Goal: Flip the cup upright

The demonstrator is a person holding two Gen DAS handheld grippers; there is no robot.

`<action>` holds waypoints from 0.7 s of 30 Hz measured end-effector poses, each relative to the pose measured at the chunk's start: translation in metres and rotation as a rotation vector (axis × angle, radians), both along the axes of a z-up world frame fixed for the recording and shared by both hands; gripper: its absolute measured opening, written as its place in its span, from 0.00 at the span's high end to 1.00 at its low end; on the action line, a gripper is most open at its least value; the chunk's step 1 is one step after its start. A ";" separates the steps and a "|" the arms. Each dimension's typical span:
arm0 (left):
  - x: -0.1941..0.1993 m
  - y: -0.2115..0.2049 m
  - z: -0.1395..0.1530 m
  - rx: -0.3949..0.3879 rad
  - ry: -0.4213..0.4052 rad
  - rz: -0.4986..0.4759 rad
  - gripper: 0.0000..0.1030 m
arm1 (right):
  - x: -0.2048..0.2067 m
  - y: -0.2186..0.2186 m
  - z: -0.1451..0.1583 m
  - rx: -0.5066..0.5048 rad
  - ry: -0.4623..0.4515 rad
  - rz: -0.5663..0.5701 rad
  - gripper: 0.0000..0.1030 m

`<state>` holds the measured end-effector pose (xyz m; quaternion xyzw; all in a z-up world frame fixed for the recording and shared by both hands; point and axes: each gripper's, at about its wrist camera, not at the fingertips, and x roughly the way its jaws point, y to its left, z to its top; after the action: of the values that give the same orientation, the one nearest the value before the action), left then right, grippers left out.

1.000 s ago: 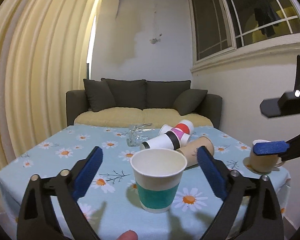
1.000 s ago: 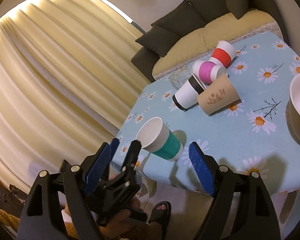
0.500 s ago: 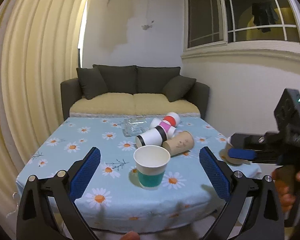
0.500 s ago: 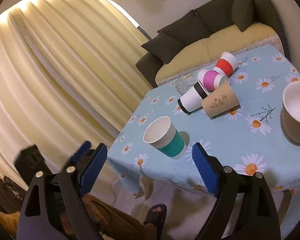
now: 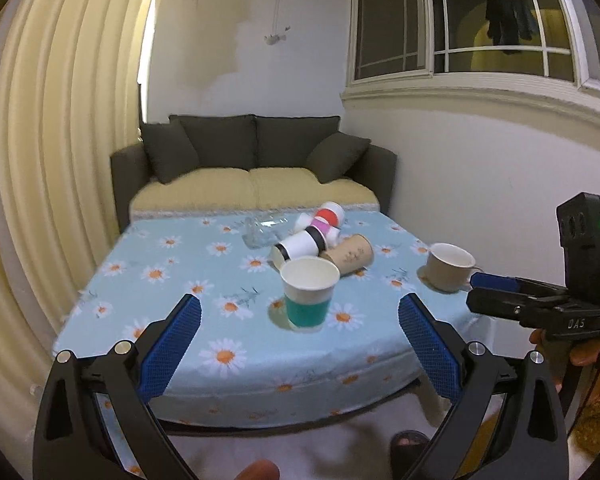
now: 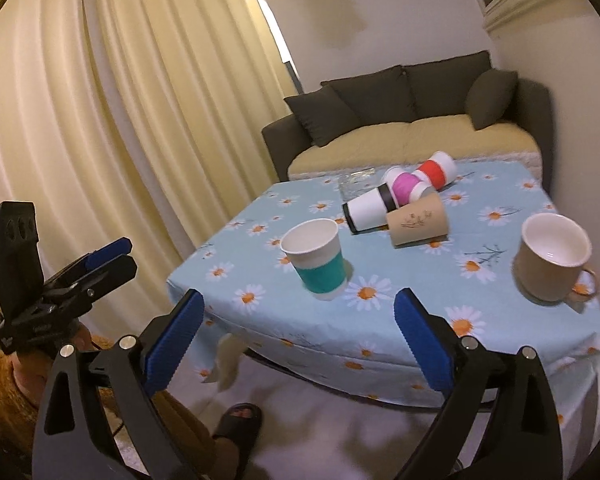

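Note:
A white paper cup with a teal band (image 5: 309,294) stands upright near the front of the table; it also shows in the right wrist view (image 6: 317,258). My left gripper (image 5: 298,346) is open and empty, held off the table's front edge, short of the cup. My right gripper (image 6: 298,340) is open and empty, also off the front edge. Each gripper shows from the side in the other's view, the right one at the right (image 5: 500,288) and the left one at the left (image 6: 108,256).
Several paper cups lie on their sides behind the teal cup: black-banded (image 5: 300,245), brown (image 5: 350,255), pink (image 6: 406,186), red (image 6: 436,170). A beige mug (image 5: 448,266) stands at the right. A glass item (image 5: 262,232) sits behind. The daisy tablecloth (image 5: 172,264) covers the table; a sofa (image 5: 252,168) stands beyond.
Both grippers have drawn back from the table and away from the teal cup, which stays upright where it stood. The right wrist view has turned level.

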<state>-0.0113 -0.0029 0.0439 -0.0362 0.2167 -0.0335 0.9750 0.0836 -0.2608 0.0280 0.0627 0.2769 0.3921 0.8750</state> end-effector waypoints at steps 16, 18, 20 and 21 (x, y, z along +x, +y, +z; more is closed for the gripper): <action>-0.014 0.036 -0.025 -0.101 0.011 0.000 0.06 | -0.037 -0.007 -0.004 -0.061 -0.114 -0.103 0.05; -0.014 0.038 -0.024 -0.106 0.001 0.002 0.06 | -0.034 -0.002 -0.007 -0.074 -0.120 -0.098 0.05; -0.013 0.040 -0.025 -0.109 0.003 0.005 0.06 | -0.031 0.004 -0.009 -0.085 -0.127 -0.092 0.05; -0.013 0.040 -0.026 -0.112 0.003 0.008 0.06 | -0.031 0.007 -0.009 -0.089 -0.134 -0.090 0.05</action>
<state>-0.0241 0.0375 0.0180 -0.0916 0.2157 -0.0414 0.9713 0.0527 -0.2541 0.0187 0.0099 0.2318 0.3432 0.9102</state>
